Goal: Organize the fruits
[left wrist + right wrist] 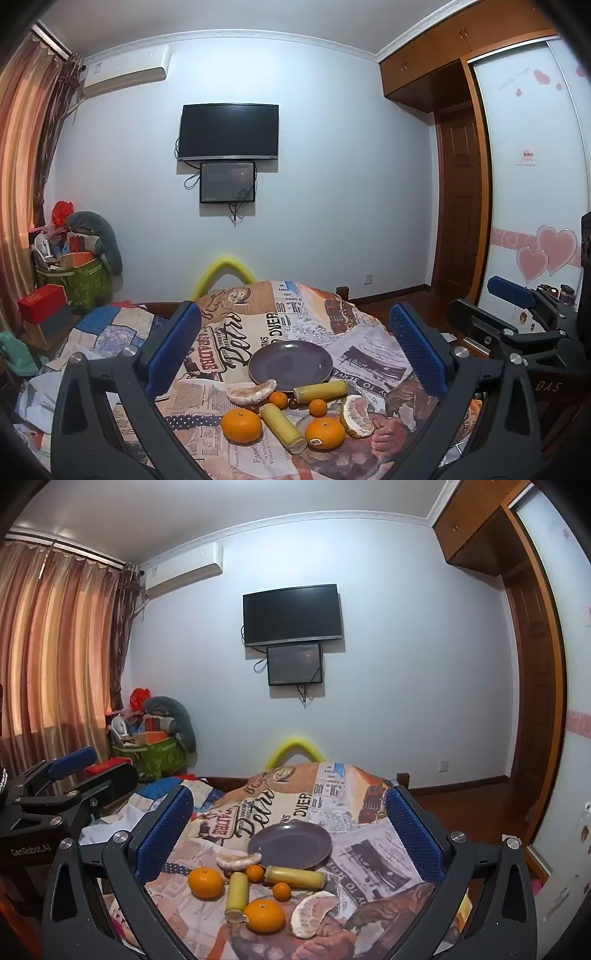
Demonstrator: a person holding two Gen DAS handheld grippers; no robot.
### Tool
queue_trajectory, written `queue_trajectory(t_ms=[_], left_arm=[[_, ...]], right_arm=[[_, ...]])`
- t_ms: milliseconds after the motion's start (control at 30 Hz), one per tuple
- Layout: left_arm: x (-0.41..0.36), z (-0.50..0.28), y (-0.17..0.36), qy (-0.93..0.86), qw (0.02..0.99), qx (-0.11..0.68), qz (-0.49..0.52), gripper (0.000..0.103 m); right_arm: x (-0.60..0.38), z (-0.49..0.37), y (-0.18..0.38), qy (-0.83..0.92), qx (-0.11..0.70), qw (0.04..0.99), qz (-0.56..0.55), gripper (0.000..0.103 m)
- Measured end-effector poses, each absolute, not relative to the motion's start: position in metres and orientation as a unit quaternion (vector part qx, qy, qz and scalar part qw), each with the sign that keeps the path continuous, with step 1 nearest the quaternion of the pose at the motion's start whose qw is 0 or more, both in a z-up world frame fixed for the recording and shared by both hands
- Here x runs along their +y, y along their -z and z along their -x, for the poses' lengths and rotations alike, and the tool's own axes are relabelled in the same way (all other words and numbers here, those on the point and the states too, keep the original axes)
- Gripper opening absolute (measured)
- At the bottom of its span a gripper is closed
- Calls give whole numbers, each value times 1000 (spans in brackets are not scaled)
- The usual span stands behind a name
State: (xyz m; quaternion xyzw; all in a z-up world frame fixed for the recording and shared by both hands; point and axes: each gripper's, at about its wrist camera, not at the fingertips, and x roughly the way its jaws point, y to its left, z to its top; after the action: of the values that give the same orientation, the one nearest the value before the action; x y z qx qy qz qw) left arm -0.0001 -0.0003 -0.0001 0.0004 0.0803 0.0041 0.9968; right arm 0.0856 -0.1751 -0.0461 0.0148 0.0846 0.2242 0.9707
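Left hand-held gripper [295,347]: both of mine hang above the near edge of the fruit; this one's jaws are spread wide and hold nothing.
Right hand-held gripper [290,830]: equally wide apart, nothing in it either.
Plate [290,365]: purple, bare, on the newspaper-print cloth [369,354], just beyond the fruit.
Fruit: two large oranges [242,425], two small ones, two pomelo pieces and two yellow stalks [282,428] lie in a loose cluster ahead and below both tools.
Axis: the near stalk runs front to back, slanting slightly; the far stalk [320,391] lies crosswise, touching the plate's rim.
Nearer hand: I judge the right sits closer to the stickered orange [264,915] and pomelo piece [314,914]; the left to the left-hand orange.
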Motion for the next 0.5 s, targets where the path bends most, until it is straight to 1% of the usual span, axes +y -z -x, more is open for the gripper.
queue_trajectory(t_ms=[500], left_arm=[[1, -3, 0, -12, 996, 82, 15, 103]], right_arm=[[-169, -89, 49, -228, 91, 969, -14, 103]])
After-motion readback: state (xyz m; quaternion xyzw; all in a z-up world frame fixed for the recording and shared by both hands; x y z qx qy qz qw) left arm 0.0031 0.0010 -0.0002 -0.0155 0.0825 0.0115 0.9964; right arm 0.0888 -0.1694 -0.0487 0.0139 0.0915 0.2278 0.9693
